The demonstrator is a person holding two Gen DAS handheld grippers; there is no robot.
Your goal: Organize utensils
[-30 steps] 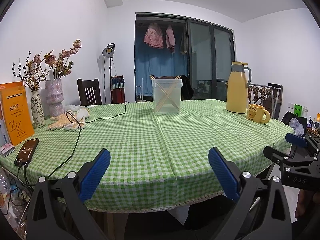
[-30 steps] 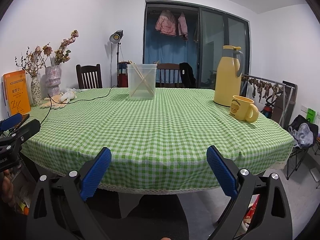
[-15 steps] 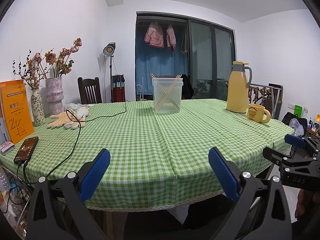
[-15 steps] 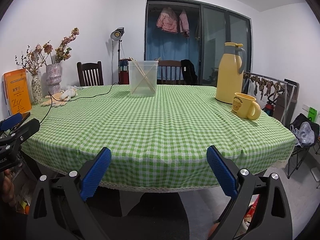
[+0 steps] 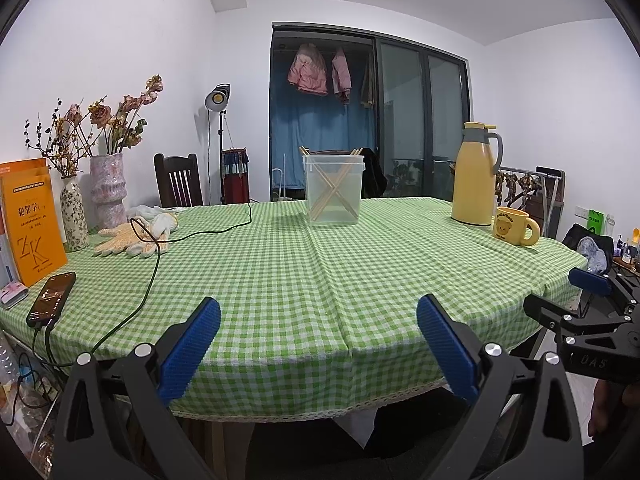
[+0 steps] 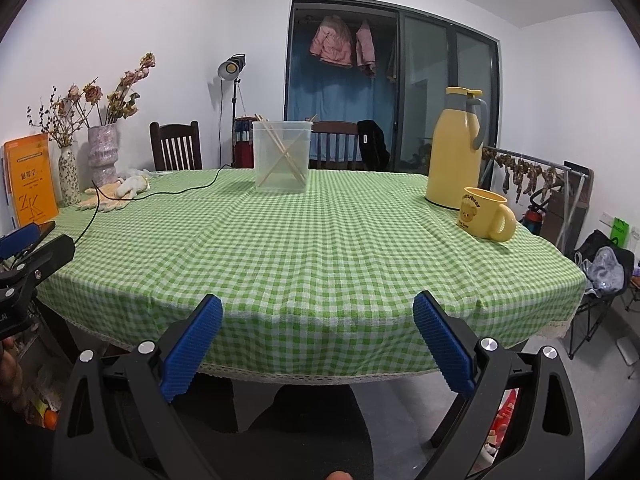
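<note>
A clear plastic container (image 5: 333,190) (image 6: 282,157) stands far back on the green checked table, with several wooden chopsticks (image 5: 334,188) (image 6: 285,158) leaning crossed inside it. My left gripper (image 5: 318,322) is open and holds nothing; it hovers at the table's near edge, far from the container. My right gripper (image 6: 318,320) is open too, empty, at the near edge further right. In the left wrist view the right gripper (image 5: 588,300) shows at the right edge; the left gripper (image 6: 28,248) shows at the left of the right wrist view.
A yellow thermos (image 5: 476,174) (image 6: 456,154) and yellow mug (image 5: 514,226) (image 6: 484,214) stand at the right. Work gloves (image 5: 132,236), a cable (image 5: 160,248), a phone (image 5: 52,298), an orange book (image 5: 30,220) and two flower vases (image 5: 106,190) occupy the left. Chairs stand behind the table.
Both views have risen and tilted slightly, so the table looks a little lower. Both grippers stay open and empty; nothing on the table has moved.
</note>
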